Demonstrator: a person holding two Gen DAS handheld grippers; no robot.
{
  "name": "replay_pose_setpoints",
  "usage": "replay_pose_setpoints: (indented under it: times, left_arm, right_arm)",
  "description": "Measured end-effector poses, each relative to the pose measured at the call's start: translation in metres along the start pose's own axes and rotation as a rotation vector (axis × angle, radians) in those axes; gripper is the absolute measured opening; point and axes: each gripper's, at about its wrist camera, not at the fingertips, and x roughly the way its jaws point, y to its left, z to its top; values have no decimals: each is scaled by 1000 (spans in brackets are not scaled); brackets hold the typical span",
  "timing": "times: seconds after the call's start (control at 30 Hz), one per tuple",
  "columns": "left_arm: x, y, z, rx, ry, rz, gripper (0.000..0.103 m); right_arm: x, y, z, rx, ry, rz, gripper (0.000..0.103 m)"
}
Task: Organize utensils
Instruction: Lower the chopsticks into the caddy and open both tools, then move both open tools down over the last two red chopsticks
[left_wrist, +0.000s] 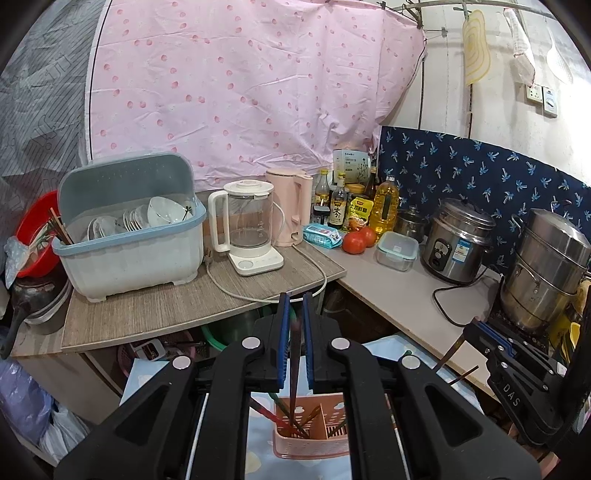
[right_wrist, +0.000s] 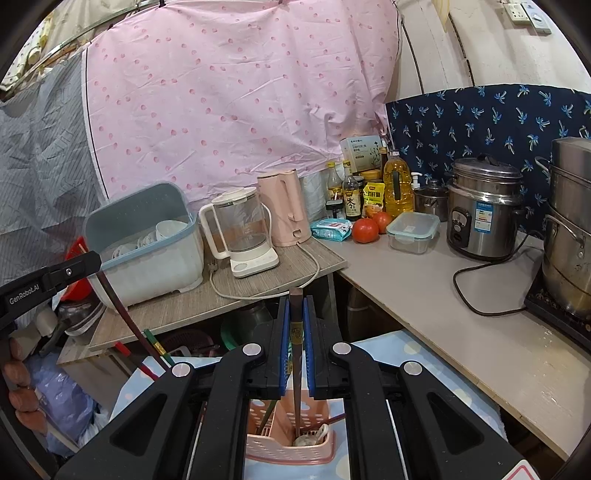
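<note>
A pink slotted utensil caddy (left_wrist: 314, 443) stands low in front of me on a light blue patterned cloth and holds several chopsticks. My left gripper (left_wrist: 295, 301) is shut on a dark chopstick (left_wrist: 295, 362), whose lower end reaches down into the caddy. My right gripper (right_wrist: 296, 299) is shut on a brown chopstick (right_wrist: 295, 354) with a gold mark. Its tip sits in a caddy (right_wrist: 291, 450) compartment beside a white spoon (right_wrist: 321, 432). The right gripper (left_wrist: 471, 328) also shows at the right of the left wrist view, the left gripper (right_wrist: 98, 258) at the left of the right wrist view.
A blue dish rack (left_wrist: 129, 236) with bowls, a red basin (left_wrist: 35, 229) with chopsticks, a glass kettle (left_wrist: 247, 225) and a pink kettle (left_wrist: 290, 210) stand on the wooden shelf. Tomatoes (left_wrist: 356, 240), a rice cooker (left_wrist: 458, 240) and a steel steamer (left_wrist: 546, 269) crowd the counter.
</note>
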Motion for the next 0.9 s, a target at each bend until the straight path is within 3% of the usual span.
replay_pose_setpoints:
  times: [0.1, 0.13, 0.23, 0.27, 0.9]
  left_arm:
    - [-1, 2, -2, -7, 9, -15, 7]
    - [-2, 3, -2, -12, 10, -13, 10]
    - [-6, 3, -4, -14, 1, 5, 36]
    - [-8, 4, -4, -16, -5, 11, 39]
    - [-59, 3, -31, -8, 10, 13, 39]
  right_arm:
    - [0, 1, -1, -3, -2, -10, 8]
    - [-1, 0, -2, 0, -11, -16, 13]
    - [-9, -1, -1, 10, -37, -29, 21]
    - [-11, -1, -1, 11, -39, -26, 21]
    - [-72, 10, -24, -1, -41, -10, 21]
